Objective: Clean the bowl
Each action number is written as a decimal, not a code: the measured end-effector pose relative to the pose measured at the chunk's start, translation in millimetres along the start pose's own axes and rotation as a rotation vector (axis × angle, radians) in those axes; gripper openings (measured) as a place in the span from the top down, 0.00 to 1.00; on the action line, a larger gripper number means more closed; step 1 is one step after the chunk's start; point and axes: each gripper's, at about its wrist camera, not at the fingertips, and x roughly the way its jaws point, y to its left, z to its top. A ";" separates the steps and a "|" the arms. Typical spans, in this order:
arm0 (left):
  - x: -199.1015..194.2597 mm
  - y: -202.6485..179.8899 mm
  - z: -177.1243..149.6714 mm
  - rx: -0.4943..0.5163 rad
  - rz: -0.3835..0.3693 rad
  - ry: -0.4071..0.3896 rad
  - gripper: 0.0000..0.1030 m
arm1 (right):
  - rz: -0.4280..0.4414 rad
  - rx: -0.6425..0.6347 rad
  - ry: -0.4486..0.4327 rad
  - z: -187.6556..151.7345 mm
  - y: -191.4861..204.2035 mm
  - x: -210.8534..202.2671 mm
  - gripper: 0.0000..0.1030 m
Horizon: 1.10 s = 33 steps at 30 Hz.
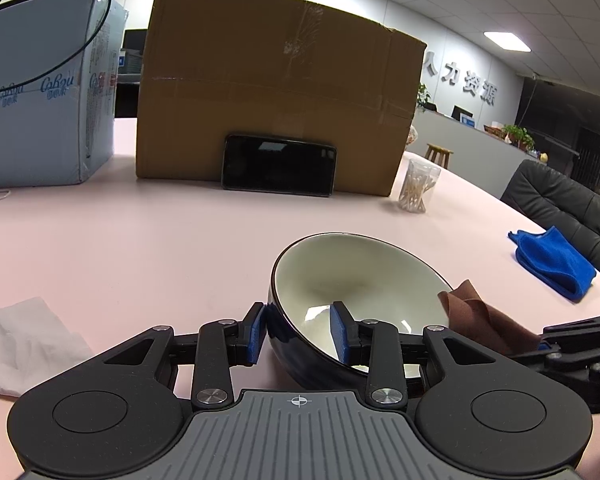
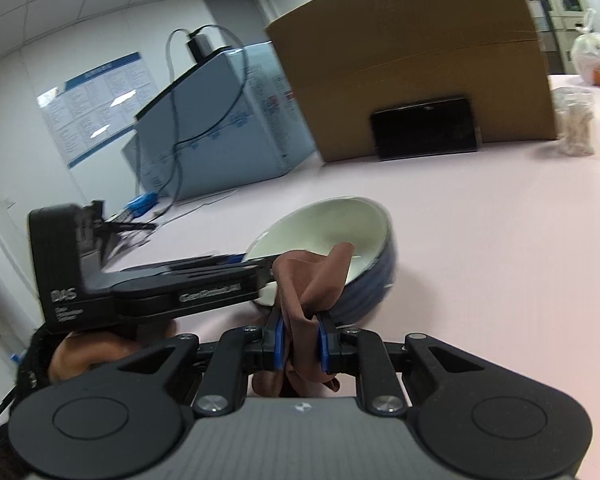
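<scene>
Gripping the bowl (image 1: 352, 280) by its near rim, the left gripper (image 1: 300, 330) tilts it on the table (image 1: 140, 248) before the box (image 1: 276, 88); the right gripper (image 2: 300, 344) clamps a brown cloth (image 2: 320, 280) at the bowl's rim.

A pale pink surface (image 1: 160, 240) is carrying a large cardboard box (image 1: 276, 92). A black phone (image 1: 278, 165) is leaning against the box's front, a light blue carton (image 1: 40, 92) is standing left of the box, a clear jar of cotton swabs (image 1: 418, 186) is standing just right of it, and a blue cloth (image 1: 552, 262) and a crumpled white tissue (image 1: 24, 344) are lying nearer the camera.
</scene>
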 end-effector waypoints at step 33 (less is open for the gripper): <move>-7.4 1.4 0.2 0.010 -0.022 -0.041 0.16 | -0.078 -0.071 -0.028 -7.8 10.1 -23.7 0.21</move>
